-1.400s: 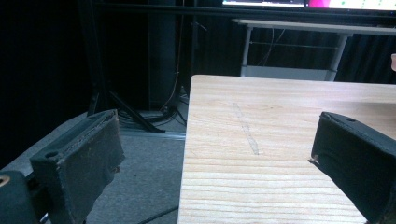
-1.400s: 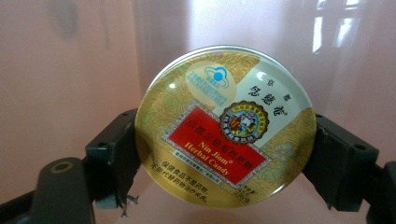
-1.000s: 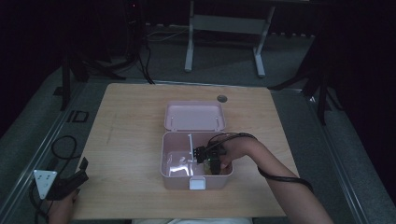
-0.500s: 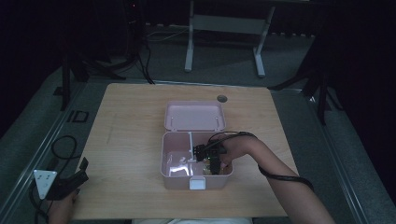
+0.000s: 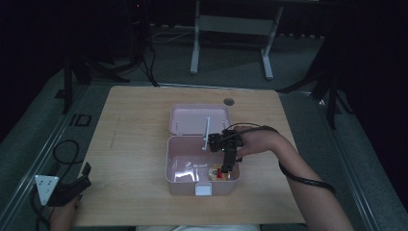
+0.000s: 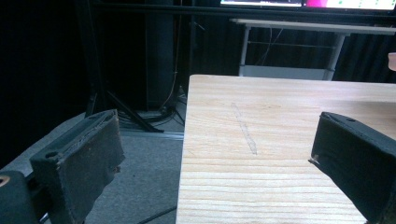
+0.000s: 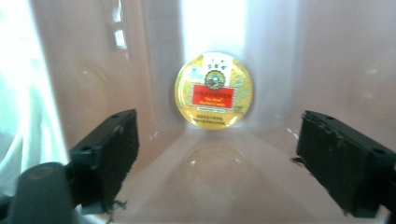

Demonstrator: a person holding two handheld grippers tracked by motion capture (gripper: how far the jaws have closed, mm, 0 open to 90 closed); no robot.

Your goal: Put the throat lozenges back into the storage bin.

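Note:
An open pink box [image 5: 169, 161] stands mid-table with its lid [image 5: 192, 120] lying flat behind it. A round gold tin with a red label [image 5: 215, 172] rests in the box's front right part. My right gripper [image 5: 225, 169] reaches down into the box; in the right gripper view its jaws stand open [image 7: 219, 158] on either side of the tin [image 7: 214, 90], a little short of it and not touching. My left gripper [image 5: 79, 182] is held off the table's near left corner, open with nothing between its jaws [image 6: 215, 163].
Something pale and shiny [image 5: 190, 167] lies in the left half of the box. A thin white bar [image 5: 207, 131] crosses the lid's front edge. A round grommet [image 5: 229, 101] sits near the table's far edge. Bare wood [image 6: 261, 121] lies ahead of the left gripper.
The right gripper has shifted slightly inside the box, and the gold tin now shows apart from its jaws. The left gripper has stayed put.

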